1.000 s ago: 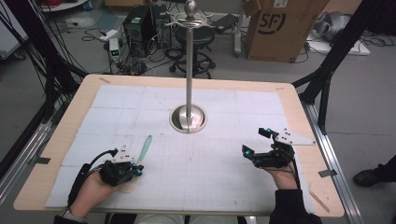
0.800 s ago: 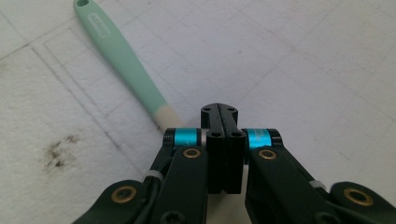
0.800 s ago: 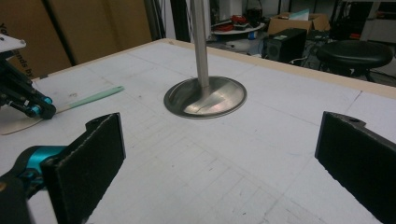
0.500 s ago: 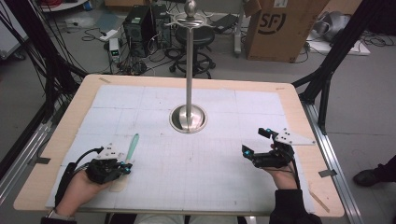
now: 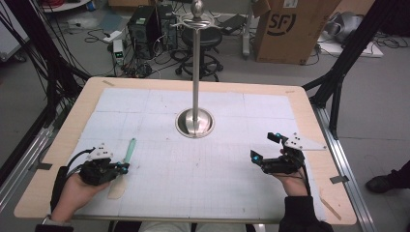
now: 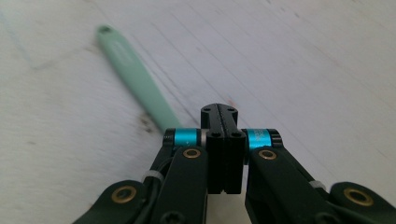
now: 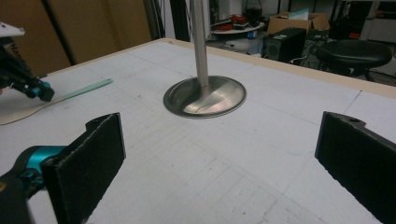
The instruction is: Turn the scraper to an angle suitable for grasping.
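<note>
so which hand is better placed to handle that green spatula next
Left, probably. The left gripper is shut right by the green spatula, while the right gripper sits open across the mat.

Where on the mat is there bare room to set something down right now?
The widest bare patch lies between the left gripper and the right gripper, in front of the stand's base. Both back corners of the mat, either side of the pole, are bare too. The front left is crowded: the green handled tool lies by the shut left gripper.

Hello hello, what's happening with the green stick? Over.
Left gripper shut, beside green stick. Right gripper open, empty. Metal stand well clear.
</note>
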Tool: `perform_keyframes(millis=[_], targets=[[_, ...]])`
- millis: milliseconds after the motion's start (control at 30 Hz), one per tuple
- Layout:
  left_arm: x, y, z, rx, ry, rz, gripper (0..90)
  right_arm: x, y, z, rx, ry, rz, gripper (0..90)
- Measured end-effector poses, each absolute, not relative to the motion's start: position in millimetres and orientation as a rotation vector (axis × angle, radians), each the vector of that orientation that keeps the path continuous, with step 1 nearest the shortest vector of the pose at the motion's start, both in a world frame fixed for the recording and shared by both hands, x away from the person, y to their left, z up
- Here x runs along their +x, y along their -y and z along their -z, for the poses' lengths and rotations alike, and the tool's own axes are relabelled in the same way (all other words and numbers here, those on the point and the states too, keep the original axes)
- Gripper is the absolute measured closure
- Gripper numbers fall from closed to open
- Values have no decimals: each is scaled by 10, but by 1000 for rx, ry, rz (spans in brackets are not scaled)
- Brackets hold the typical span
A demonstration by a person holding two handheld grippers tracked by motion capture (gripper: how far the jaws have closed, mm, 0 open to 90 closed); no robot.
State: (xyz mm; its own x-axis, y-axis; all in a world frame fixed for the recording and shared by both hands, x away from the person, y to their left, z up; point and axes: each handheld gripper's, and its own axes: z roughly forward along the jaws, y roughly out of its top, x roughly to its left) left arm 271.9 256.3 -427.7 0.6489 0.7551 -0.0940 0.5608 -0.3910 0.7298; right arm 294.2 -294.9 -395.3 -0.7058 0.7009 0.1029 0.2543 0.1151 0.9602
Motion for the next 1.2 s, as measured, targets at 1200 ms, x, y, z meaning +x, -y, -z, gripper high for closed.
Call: perform_keyframes(millis=[1200], targets=[[3429, -2413, 4416, 2068, -1131, -487, 900, 2943, 2934, 3960, 926, -2037, -1605, 7]])
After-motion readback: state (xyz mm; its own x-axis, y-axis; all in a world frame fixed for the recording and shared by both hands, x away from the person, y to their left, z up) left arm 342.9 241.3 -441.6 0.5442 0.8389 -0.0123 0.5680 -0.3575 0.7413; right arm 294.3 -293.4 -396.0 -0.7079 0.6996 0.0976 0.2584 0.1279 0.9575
